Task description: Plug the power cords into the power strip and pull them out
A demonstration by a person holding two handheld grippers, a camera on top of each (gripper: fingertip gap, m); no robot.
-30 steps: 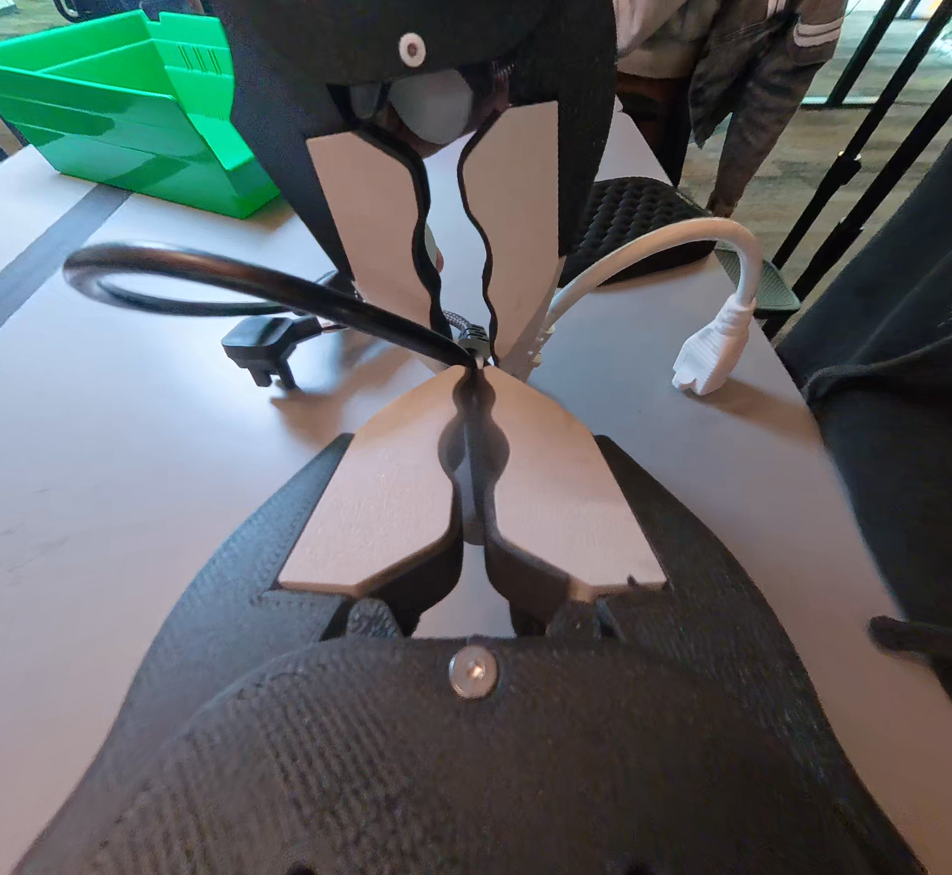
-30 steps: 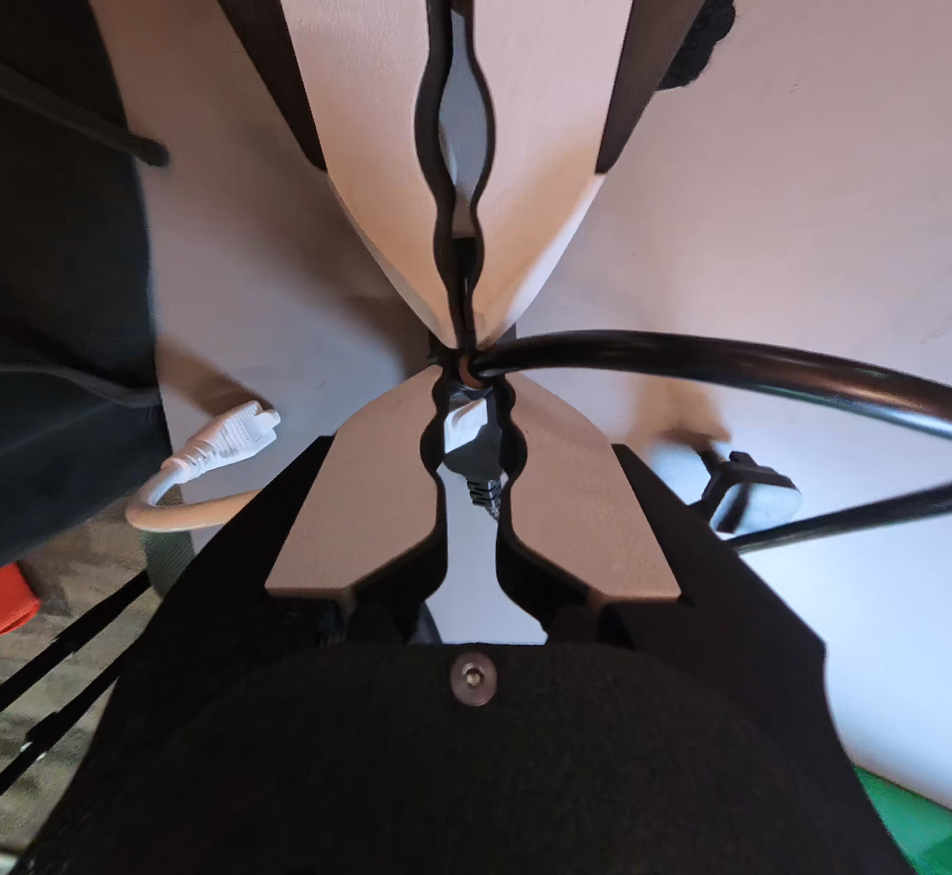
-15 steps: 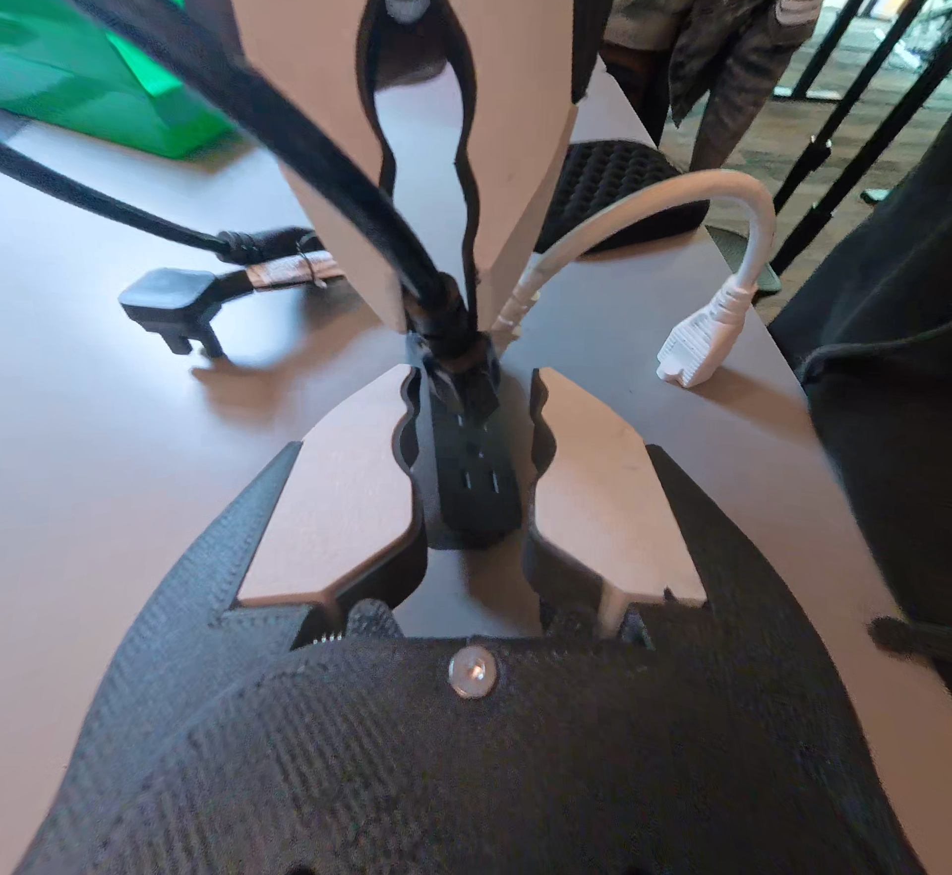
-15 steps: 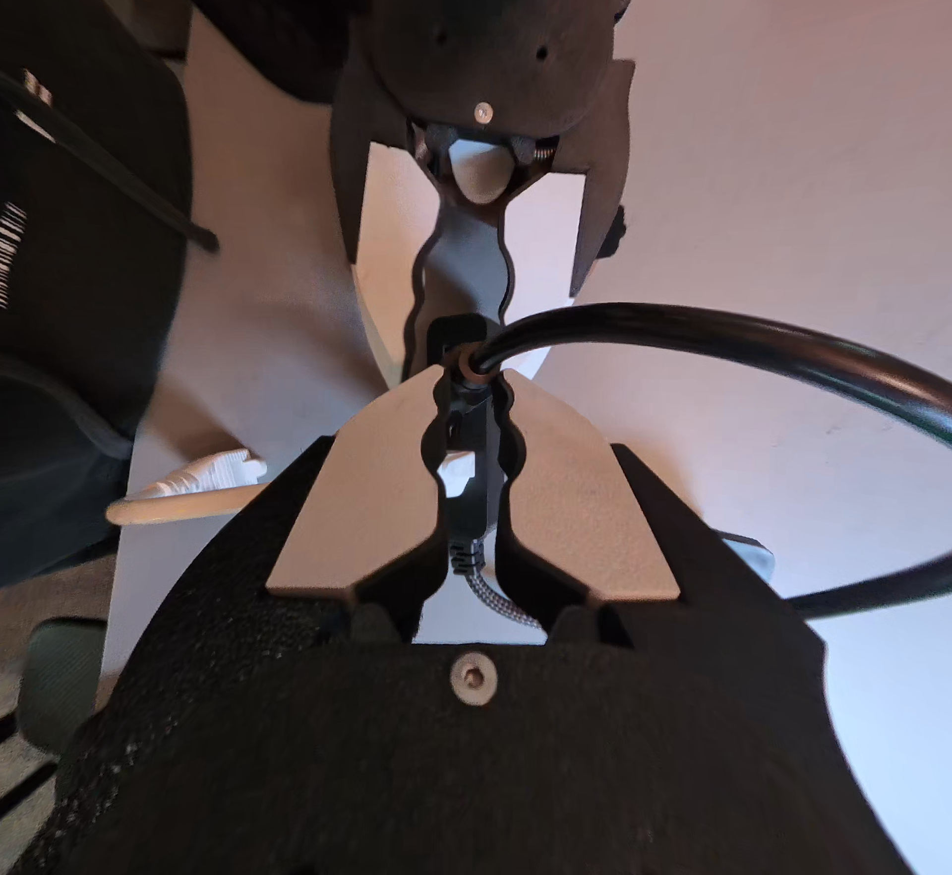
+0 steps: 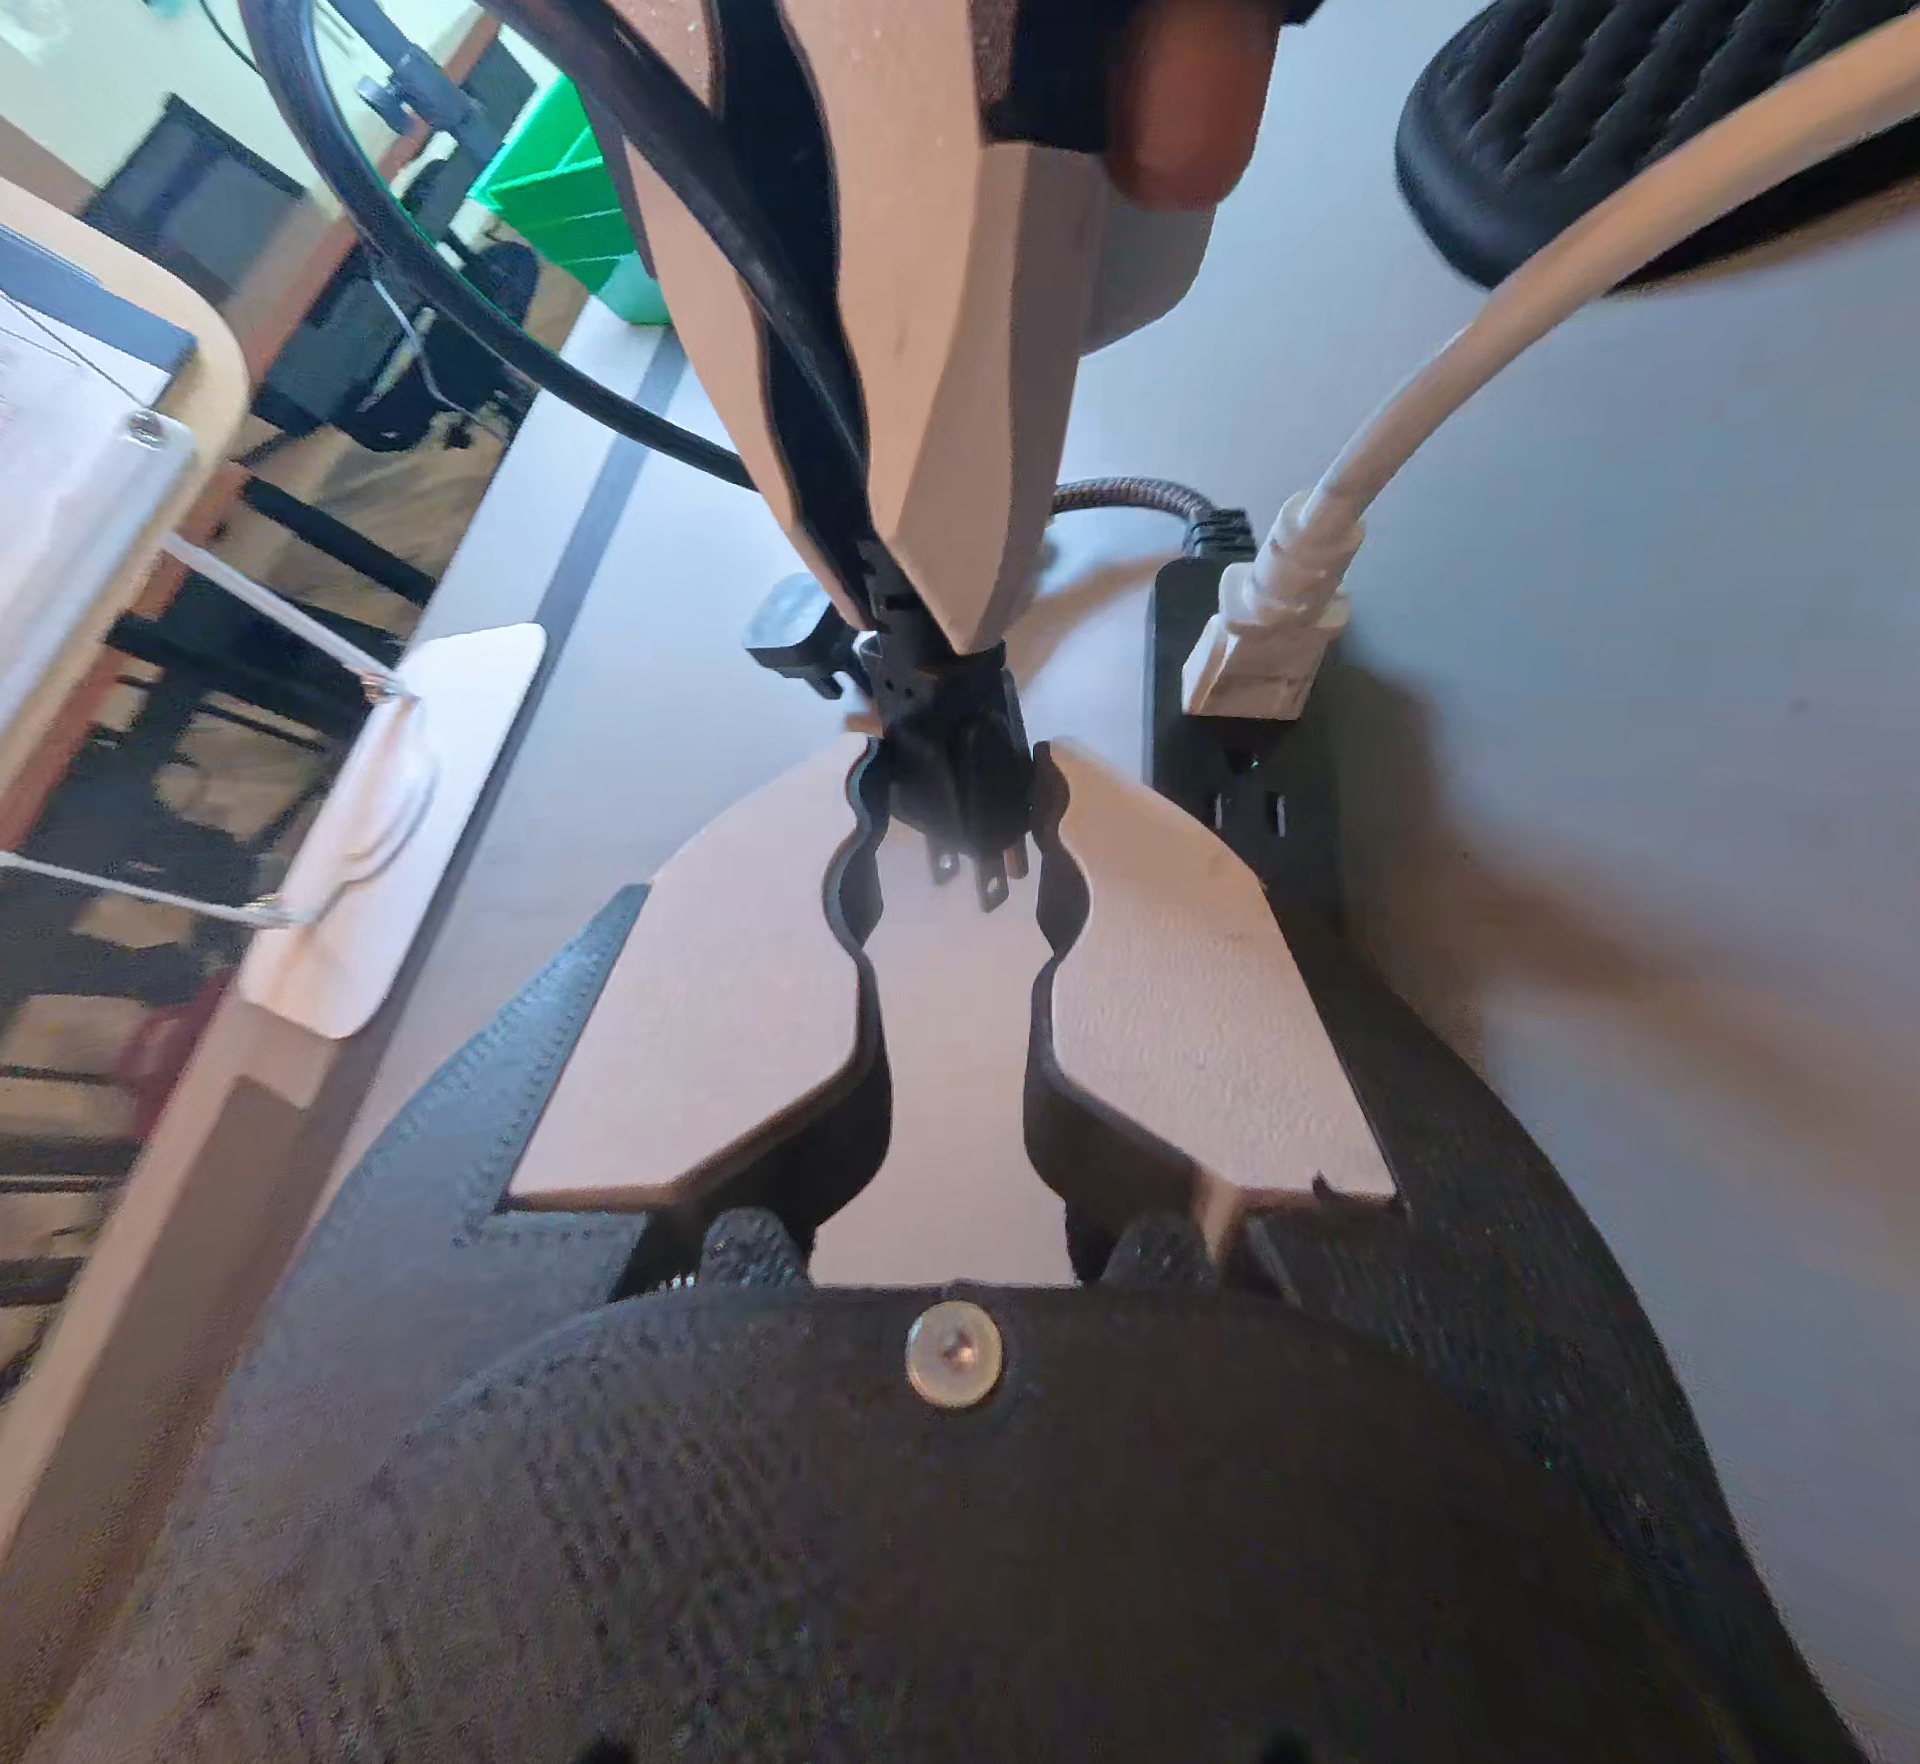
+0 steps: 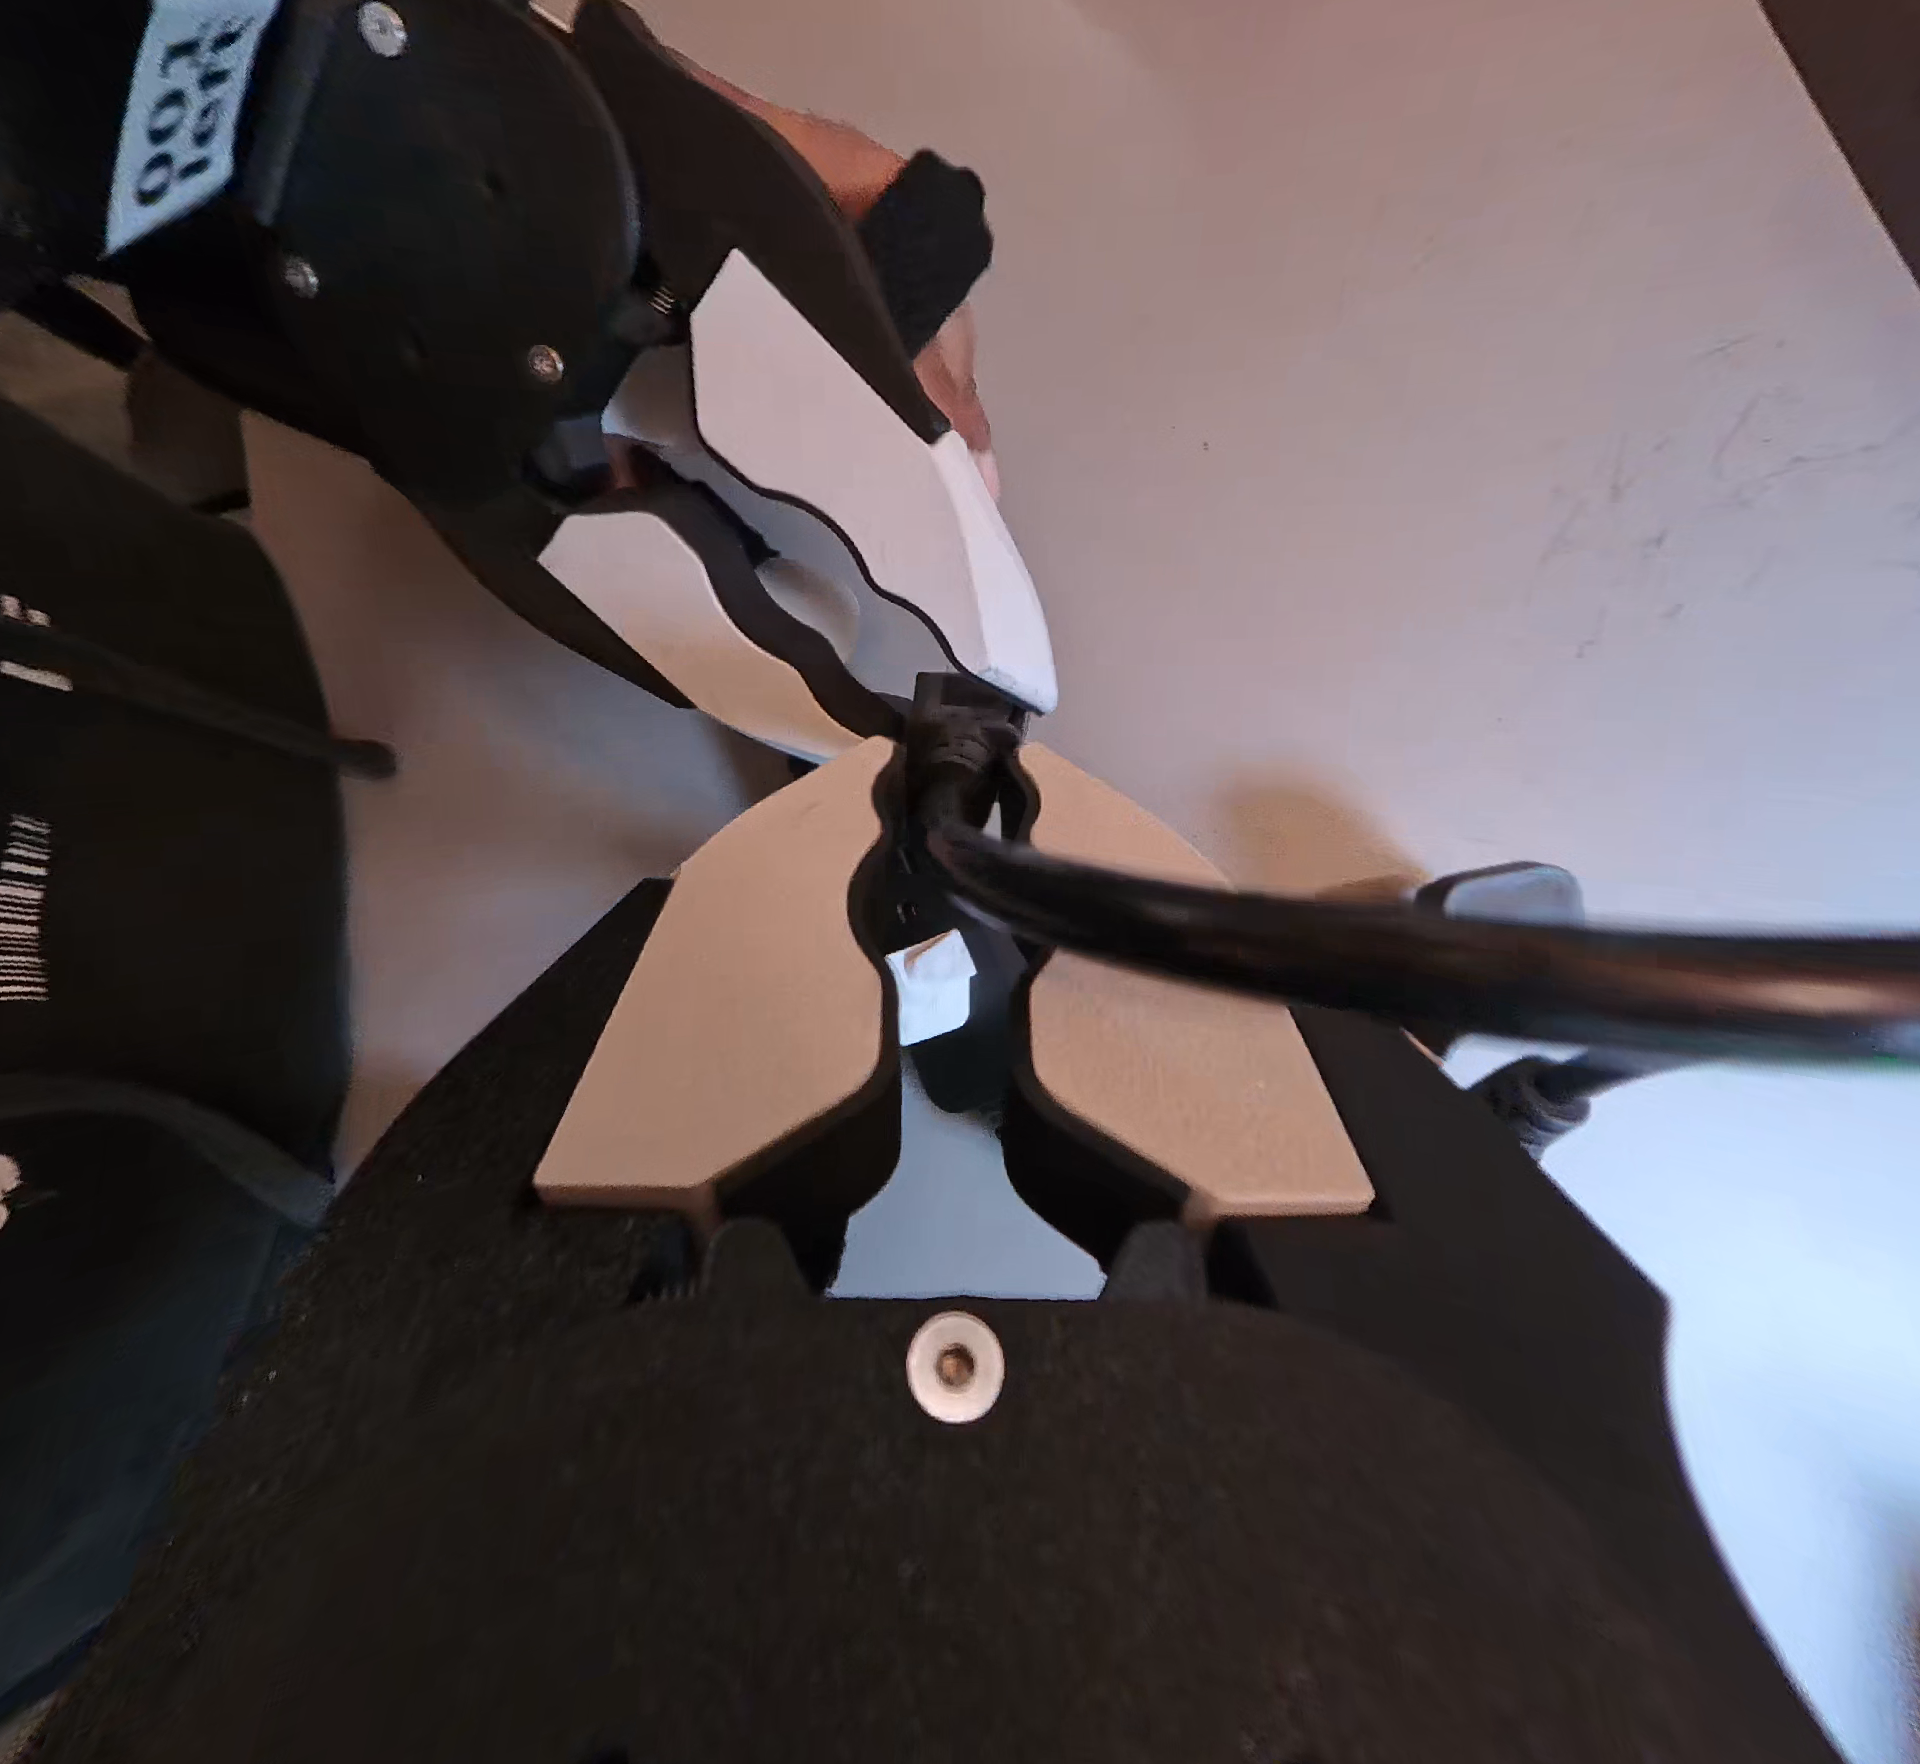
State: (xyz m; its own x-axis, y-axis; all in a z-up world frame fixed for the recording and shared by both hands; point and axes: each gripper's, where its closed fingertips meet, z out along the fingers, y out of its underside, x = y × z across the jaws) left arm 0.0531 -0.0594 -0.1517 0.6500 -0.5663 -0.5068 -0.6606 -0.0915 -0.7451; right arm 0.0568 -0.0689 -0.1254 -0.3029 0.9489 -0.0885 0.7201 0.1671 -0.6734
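In the left wrist view my left gripper is shut on the body of a black plug. The plug's metal prongs point bare toward the camera. My right gripper comes down from above and is shut on the same plug's neck, where the thick black cord leaves it. In the right wrist view my right gripper pinches that neck, the cord runs off to the right, and the left gripper clamps the plug head. The black power strip lies to the right with a white plug in it.
A second black plug lies on the grey table behind the grippers. A white cord arcs up from the white plug. A black mesh chair stands at the back right, a green bin at the back left, and a white plate-like stand at the table's left edge. Less than 4 cm separates the two grippers' tips.
My left gripper opened wide over the power strip, then shut on the black plug's body. The right gripper kept its hold on the plug's neck. The strip now lies off to the right.
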